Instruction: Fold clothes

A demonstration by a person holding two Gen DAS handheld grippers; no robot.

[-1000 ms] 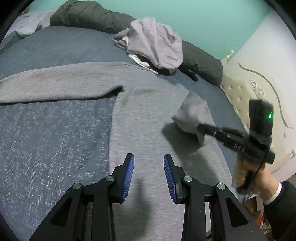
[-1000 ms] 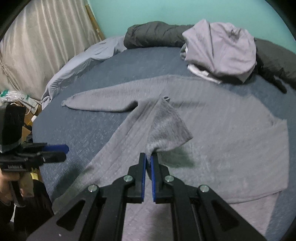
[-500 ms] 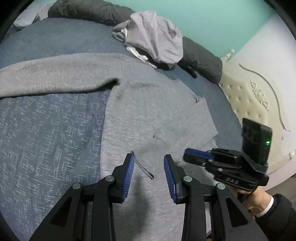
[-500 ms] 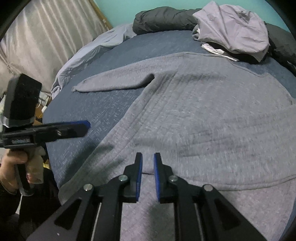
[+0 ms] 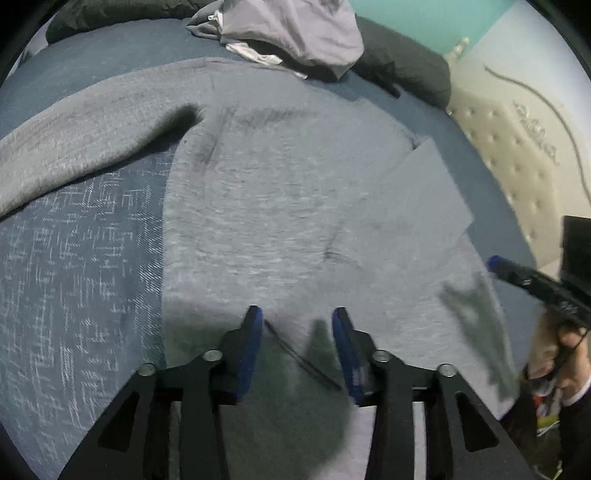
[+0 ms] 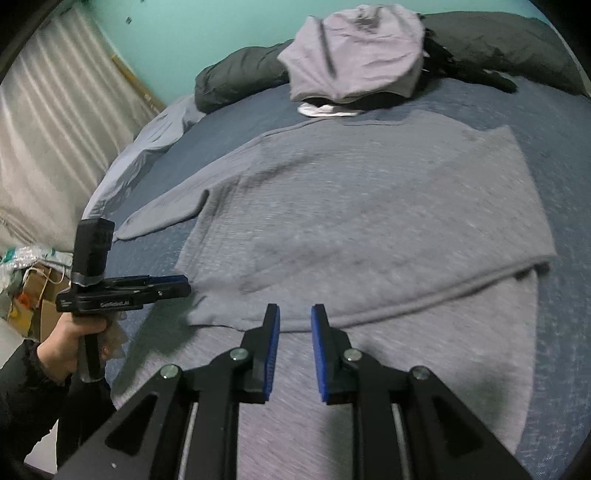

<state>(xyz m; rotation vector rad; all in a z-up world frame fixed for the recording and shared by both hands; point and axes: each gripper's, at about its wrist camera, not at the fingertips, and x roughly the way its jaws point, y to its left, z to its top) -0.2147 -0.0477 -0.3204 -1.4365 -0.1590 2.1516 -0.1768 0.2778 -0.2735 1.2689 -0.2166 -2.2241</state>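
Teal wall closes the top of both views, with a pale pleated curtain in the upper left of the right wrist view and a cream tufted headboard at the right of the left wrist view. Below them a dark blue woven bedspread covers the bed, and a dark grey rolled duvet runs along the top of the frame with a crumpled lilac-grey garment heaped on it over a bit of white cloth. Filling the middle of both views, a grey knitted long-sleeved sweater lies flat on the bedspread; one sleeve stretches toward the left edge, while the right side is folded over the body, leaving a straight edge across the lower centre of the right wrist view. The knit looks smooth, slightly blurred. At lower centre, the left gripper hangs just over the sweater with its blue-padded jaws wide apart and nothing between them. The right gripper sits above the folded edge, jaws parted more narrowly, also empty. A hand in a dark sleeve grips the left handle.
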